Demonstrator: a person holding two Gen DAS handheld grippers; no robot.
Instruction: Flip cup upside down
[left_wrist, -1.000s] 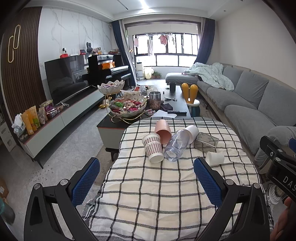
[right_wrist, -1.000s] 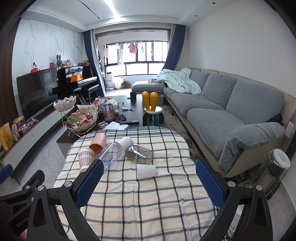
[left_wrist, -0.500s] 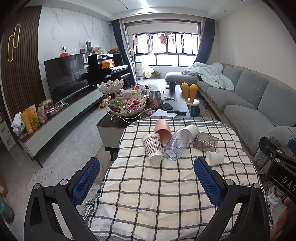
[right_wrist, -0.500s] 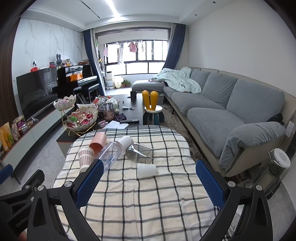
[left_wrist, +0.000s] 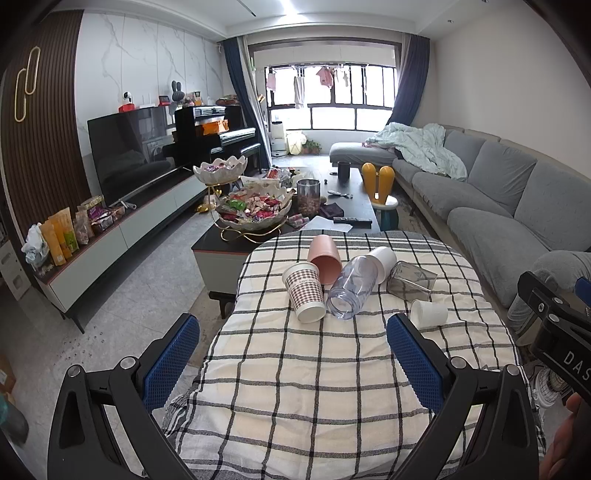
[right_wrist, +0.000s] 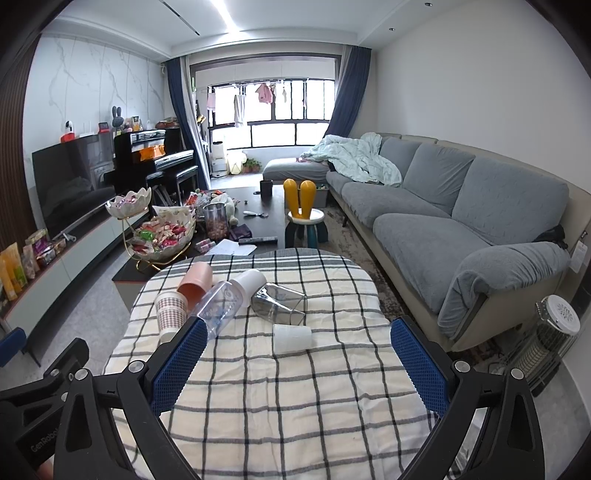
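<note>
Fingers of my right gripper (right_wrist: 299, 365) are spread wide with nothing between them, hovering over the checked tablecloth (right_wrist: 280, 417); my left gripper (left_wrist: 293, 360) is spread and empty too. Nearest ahead of the right one lies the small white cup (right_wrist: 292, 339), on its side, apart from the others, just nearer than the grey glass (right_wrist: 279, 300). I judge the best approach is to close across its wall near the middle, lift clear, then roll my wrist until the rim faces down. It looks thin, light and easily crushed.

Clear plastic bottle (left_wrist: 352, 291) lies on woven tablecloth (left_wrist: 314, 387).
</note>
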